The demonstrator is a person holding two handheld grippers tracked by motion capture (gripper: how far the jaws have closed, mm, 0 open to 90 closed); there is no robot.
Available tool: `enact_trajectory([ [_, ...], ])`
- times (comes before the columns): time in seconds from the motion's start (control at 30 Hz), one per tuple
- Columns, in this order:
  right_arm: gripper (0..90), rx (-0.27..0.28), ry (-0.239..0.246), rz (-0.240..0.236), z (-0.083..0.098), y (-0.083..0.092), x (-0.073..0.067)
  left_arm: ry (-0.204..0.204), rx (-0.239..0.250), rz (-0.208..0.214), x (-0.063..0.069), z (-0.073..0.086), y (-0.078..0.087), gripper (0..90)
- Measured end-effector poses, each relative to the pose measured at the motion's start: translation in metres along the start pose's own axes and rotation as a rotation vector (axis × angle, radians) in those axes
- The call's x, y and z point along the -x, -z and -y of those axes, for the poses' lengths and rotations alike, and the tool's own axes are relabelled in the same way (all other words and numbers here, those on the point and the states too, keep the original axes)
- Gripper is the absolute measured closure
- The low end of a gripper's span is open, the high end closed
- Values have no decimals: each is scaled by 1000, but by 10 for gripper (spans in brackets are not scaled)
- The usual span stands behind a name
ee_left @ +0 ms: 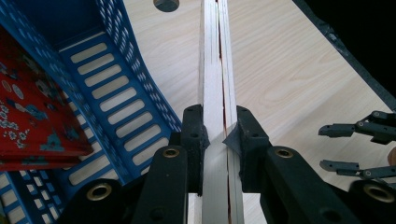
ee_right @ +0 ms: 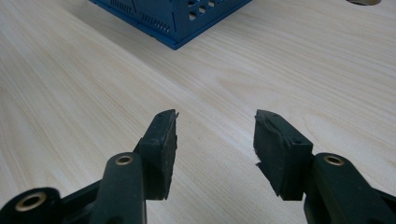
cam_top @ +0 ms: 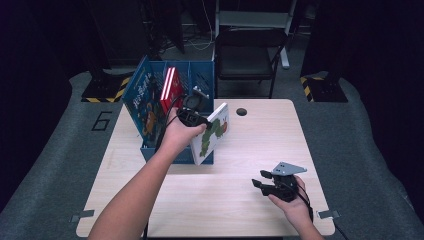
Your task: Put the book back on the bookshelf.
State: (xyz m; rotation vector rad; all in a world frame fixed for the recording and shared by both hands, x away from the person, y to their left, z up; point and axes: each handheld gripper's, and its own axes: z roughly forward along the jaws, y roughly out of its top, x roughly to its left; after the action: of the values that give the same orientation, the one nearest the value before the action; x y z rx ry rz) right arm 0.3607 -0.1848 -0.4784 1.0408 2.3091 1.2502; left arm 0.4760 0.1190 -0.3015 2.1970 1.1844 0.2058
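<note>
Picture book (cam_top: 211, 135), white-covered with a green caterpillar-like drawing, is clamped by the left tongs (cam_top: 192, 117) at its upper edge and hangs tilted just beside the right-hand wall of the blue crate (cam_top: 200, 80), its lower corner close to the surface (cam_top: 260, 145); from the high view it is hard to tell whether that corner touches the wood or the crate. In the left gripper view the book (ee_left: 215, 70) shows edge-on as a pale stack of pages, pinched between the two pads of those tongs (ee_left: 215, 140), so its cover is out of sight there and its far end runs out past the top of the frame. The hand covers much of the tongs in the high view. Inside the crate (ee_left: 116, 107) stand a red patterned book (ee_left: 32, 107) and, seen from above, a blue-covered book (cam_top: 142, 100) beside it; their titles are too small to read, and the crate wall hides their lower parts. The right tongs (cam_top: 261, 184) rest low near the front right of the surface, jaws parted with nothing between them, as the right gripper view (ee_right: 215, 135) shows over bare wood. A dark round hole (cam_top: 241, 111) sits near the far edge.
</note>
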Motion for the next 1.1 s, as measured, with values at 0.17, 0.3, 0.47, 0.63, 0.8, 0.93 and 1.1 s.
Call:
enact_trajectory([
  [0.17, 491, -4, -6, 5, 1, 0, 0, 11, 13, 0, -1, -3, 6, 768],
  [0.3, 491, -5, -5, 11, 1, 0, -1, 29, 36, -3, -2, -4, 13, 768],
  [0.47, 491, -8, 6, 7, 1, 0, -1, 31, 40, -25, -7, -3, 23, 768],
  [0.63, 491, -9, 6, 9, 1, -1, -1, 38, 48, -41, -13, -2, 32, 768],
  [0.8, 491, -9, 3, 6, 1, -1, 0, 49, 53, -56, -21, -1, 41, 769],
  [0.93, 491, -9, 1, 5, 2, -1, 0, 59, 56, -69, -26, -1, 45, 768],
  [1.1, 491, -8, 0, 6, 1, -1, -1, 92, 55, -90, -35, -1, 45, 769],
])
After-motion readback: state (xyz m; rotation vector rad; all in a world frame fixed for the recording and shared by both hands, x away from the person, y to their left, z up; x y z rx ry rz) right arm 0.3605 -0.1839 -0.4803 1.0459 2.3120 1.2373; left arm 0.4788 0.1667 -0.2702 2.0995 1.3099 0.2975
